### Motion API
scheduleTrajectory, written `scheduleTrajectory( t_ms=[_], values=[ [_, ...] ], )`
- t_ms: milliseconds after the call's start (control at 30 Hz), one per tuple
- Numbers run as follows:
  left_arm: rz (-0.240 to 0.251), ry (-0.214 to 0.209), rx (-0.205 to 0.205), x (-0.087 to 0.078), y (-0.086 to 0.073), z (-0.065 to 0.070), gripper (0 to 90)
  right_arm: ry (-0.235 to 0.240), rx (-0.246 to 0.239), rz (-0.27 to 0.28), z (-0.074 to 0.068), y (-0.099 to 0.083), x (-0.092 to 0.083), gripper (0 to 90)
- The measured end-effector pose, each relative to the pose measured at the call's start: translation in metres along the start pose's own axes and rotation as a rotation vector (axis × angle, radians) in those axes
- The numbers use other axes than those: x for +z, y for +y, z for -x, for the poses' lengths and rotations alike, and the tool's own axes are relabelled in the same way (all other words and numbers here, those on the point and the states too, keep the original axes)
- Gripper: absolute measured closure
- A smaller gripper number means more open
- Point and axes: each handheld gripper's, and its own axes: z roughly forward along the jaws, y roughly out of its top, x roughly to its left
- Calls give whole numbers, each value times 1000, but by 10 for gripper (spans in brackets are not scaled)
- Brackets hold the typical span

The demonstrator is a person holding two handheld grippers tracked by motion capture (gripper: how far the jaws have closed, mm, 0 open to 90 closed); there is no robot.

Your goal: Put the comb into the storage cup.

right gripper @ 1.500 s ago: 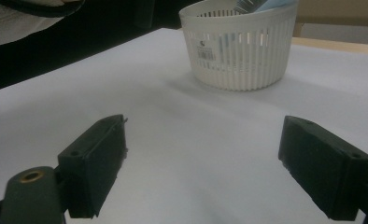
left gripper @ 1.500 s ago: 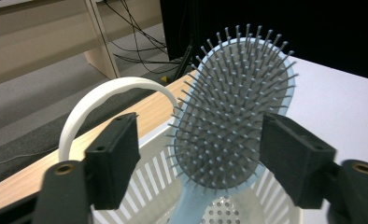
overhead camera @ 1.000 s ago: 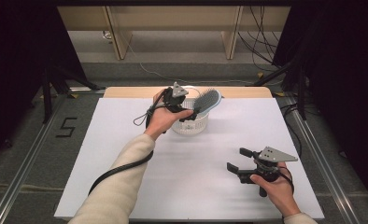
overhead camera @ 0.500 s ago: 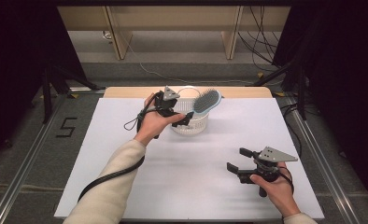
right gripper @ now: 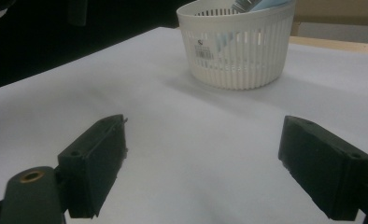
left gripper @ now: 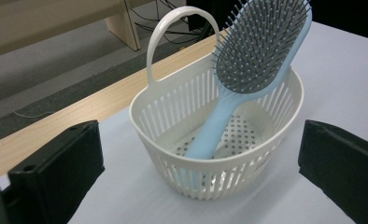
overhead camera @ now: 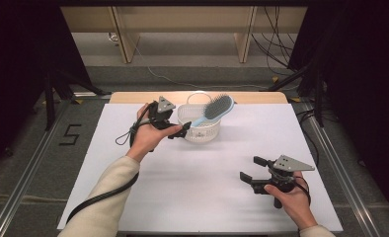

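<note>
A light-blue hairbrush (left gripper: 247, 70) is seen standing tilted in a white slotted basket (left gripper: 173, 116), its handle end on the perforated bottom and its bristled head leaned over the far rim. The basket is placed at the far middle of the white surface (overhead camera: 192, 192). The left claw (overhead camera: 182, 129) is held just beside the basket, its jaws spread wide with nothing between them. The right claw (overhead camera: 249, 170) is held low near the front right, well apart from the basket, its jaws likewise spread and empty.
</note>
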Motion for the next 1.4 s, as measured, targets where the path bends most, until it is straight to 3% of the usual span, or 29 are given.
scheduleTrajectory(
  t_ms=[667,867,1200,1400],
  values=[
    [-9,7,19,-31,-33,-5,0,-5,4,1,0,0,0,159],
    [10,13,24,-42,-44,-8,1,-7,3,2,1,0,0,159],
    [41,-36,-3,-54,-60,-7,1,-7,6,6,1,0,-1,159],
    [43,-35,-4,-62,-69,-7,4,-7,8,6,1,0,-1,159]
  ],
)
